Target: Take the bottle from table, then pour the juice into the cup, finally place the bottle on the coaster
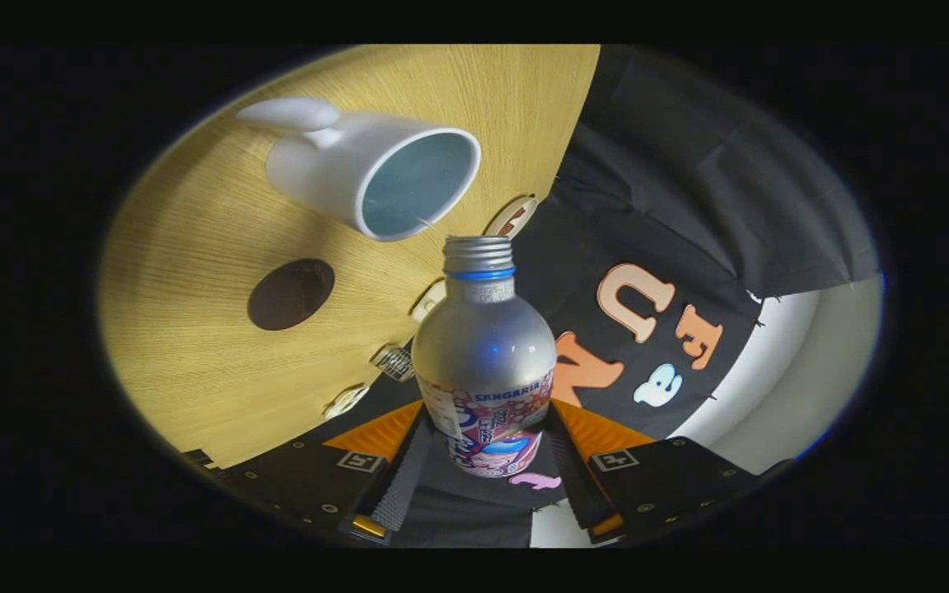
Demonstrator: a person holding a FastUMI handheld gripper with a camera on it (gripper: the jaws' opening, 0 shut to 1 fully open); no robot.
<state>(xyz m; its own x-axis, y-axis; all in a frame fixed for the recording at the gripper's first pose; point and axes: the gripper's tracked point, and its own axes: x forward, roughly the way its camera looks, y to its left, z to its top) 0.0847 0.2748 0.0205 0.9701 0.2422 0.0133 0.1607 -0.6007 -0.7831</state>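
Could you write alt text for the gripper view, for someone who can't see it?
The tongs grip a silver bottle, tilted with its open neck near a white cup on a wooden table. A dark round coaster lies beside the cup.

Recording booth: wooden table [194,272], black cloth wall [689,189] pinned behind.

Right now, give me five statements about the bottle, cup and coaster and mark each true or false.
1. The gripper is shut on the bottle. True.
2. The bottle stands on the coaster. False: it is held off the table, and the coaster is bare.
3. The bottle mouth points toward the cup. True.
4. The cup is black. False: it is white outside, bluish inside.
5. The coaster touches the cup. False: bare table lies between them.
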